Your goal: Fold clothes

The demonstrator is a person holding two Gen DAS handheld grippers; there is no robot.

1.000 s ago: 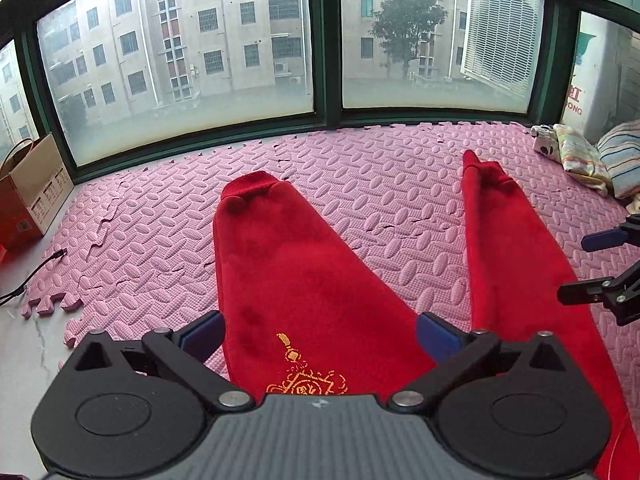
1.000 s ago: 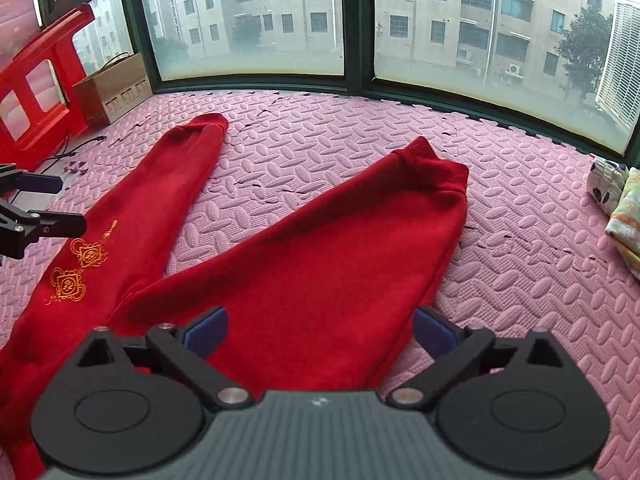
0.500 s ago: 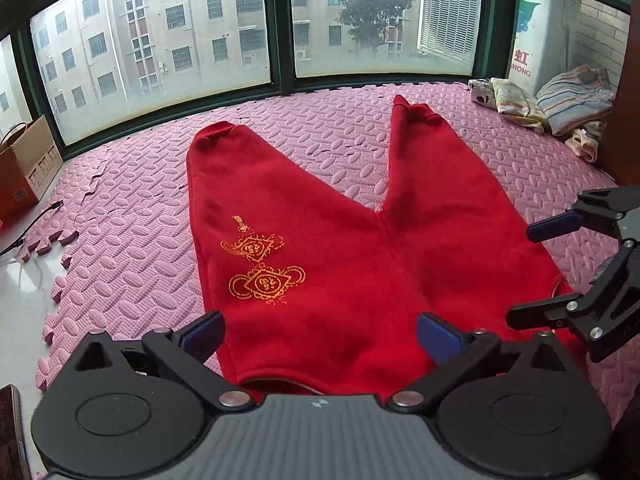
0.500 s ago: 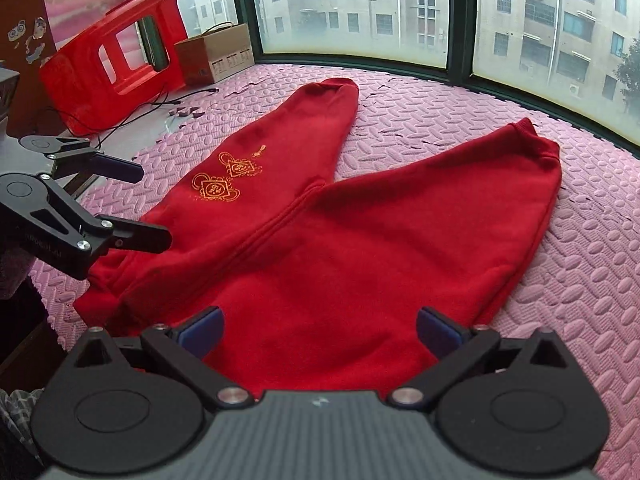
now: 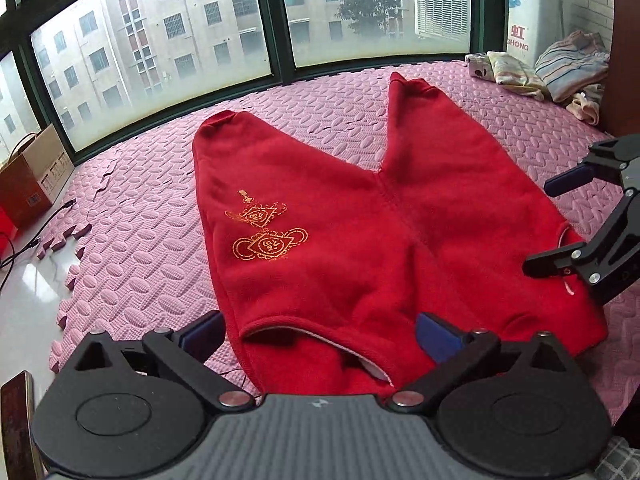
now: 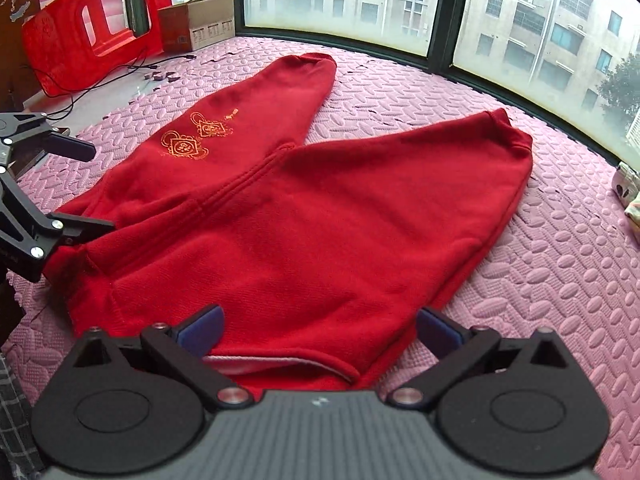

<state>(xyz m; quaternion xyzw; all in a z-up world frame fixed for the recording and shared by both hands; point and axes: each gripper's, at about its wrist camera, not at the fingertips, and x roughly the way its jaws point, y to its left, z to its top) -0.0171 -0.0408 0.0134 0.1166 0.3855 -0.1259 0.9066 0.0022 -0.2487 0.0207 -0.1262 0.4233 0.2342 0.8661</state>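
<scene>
Red trousers [image 5: 360, 240] flat on pink foam floor mat [image 5: 140, 264], waistband nearest, legs running away toward windows, left gripper [image 5: 320, 334] and right gripper [image 6: 320, 330] spread-jawed at opposite waistband corners.

Red lettering on a white board [image 5: 518, 20] outside the window read "虹" above the partial "GHONG". The gold emblem [image 5: 266, 232] on the red trousers [image 5: 360, 248] held characters too small to read.

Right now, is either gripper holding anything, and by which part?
Nothing is held. The left gripper and right gripper are both open, fingers spread at the waistband end of the red trousers, which lie flat on the pink mat.
</scene>
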